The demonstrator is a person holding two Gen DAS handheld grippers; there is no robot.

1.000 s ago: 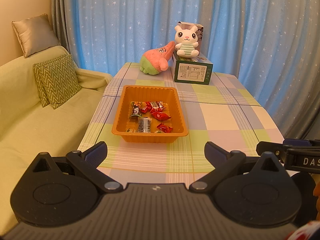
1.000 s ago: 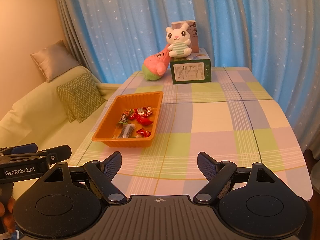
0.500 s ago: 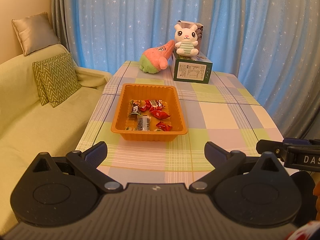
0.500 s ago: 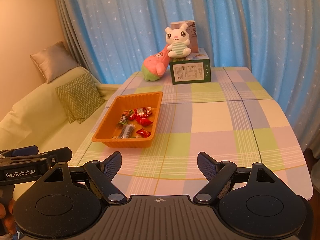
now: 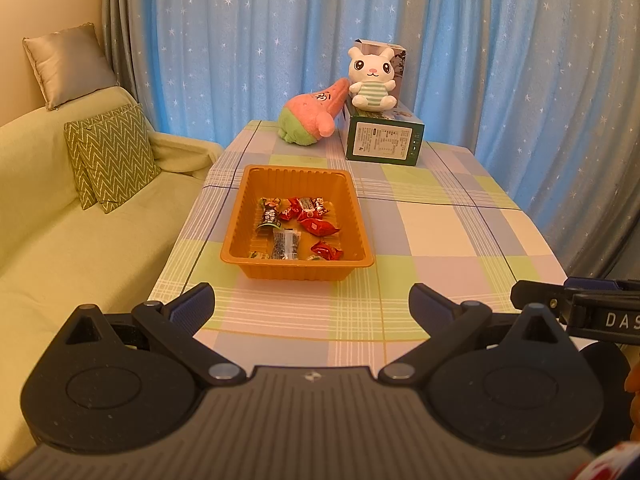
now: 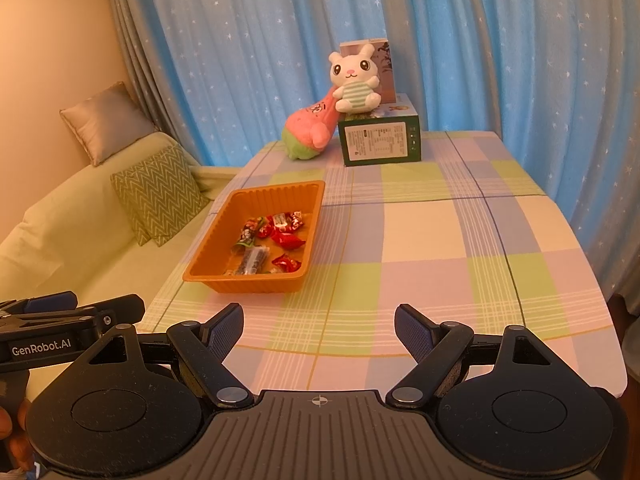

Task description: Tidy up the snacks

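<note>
The left gripper (image 5: 312,304) is held with fingers spread, nothing between them. The orange tray (image 5: 236,236) of snacks (image 5: 298,226) sits on the bench (image 5: 440,232), long axis running away. The right gripper (image 6: 319,326) is likewise held spread, empty.

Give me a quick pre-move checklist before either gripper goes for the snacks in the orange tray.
1. Left gripper open, nothing between its fingers: ok.
2. Right gripper open and empty: ok.
3. Orange tray flat on the checked table, inside its edge: ok.
4. Wrapped snacks all in the tray, none loose on the table: ok.
5. Path from both grippers to the tray free; pink plush, bunny plush and green box sit at the far end, apart from the tray: ok.
6. Where the snacks should go next: cannot tell, no second container in view.
</note>
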